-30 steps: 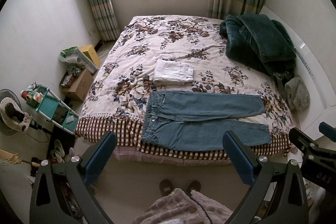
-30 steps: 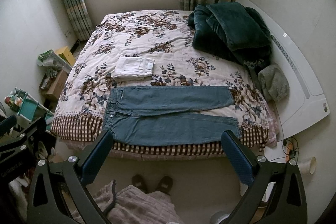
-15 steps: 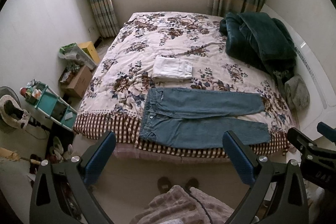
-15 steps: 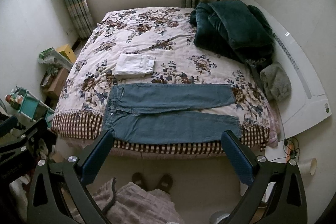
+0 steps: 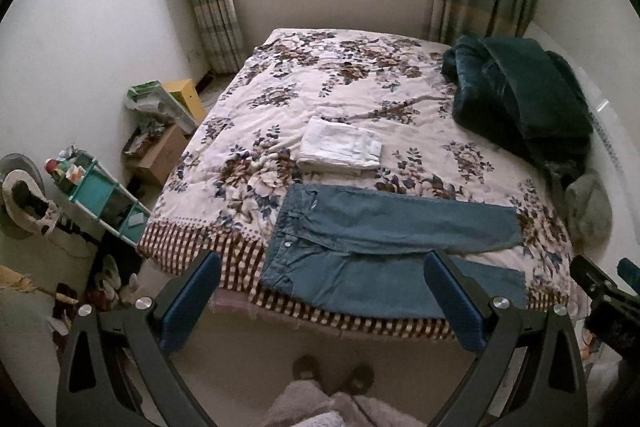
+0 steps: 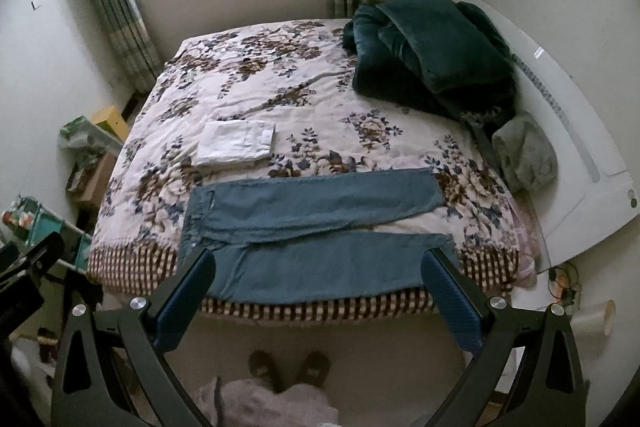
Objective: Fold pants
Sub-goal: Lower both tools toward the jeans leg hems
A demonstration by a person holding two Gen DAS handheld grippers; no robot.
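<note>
Two grippers, both raised over the floor short of the bed. Left gripper (image 5: 322, 269): jaws spread wide, nothing between them. Right gripper (image 6: 318, 267): same, spread and empty.

Jeans (image 5: 384, 247) lie flat on the near edge of the bed (image 5: 280, 99), just ahead of both grippers. Long axis runs crosswise to the fingers: waistband toward the left, leg hems toward the right. Legs part slightly toward the hems, with quilt showing between them in the right wrist view (image 6: 320, 227).

Hidden: in the left wrist view the right fingertip (image 5: 442, 269) overlaps the near leg; in the right wrist view both fingertips cover the near leg's ends. Near edge of the denim drapes over the checked border.

Folded white garment (image 5: 340, 147) sits just beyond the waistband, apart from it. Dark green blanket (image 5: 520, 99) is heaped far ahead to the right.

Writing: small tags on the jeans and white garment, unreadable.
</note>
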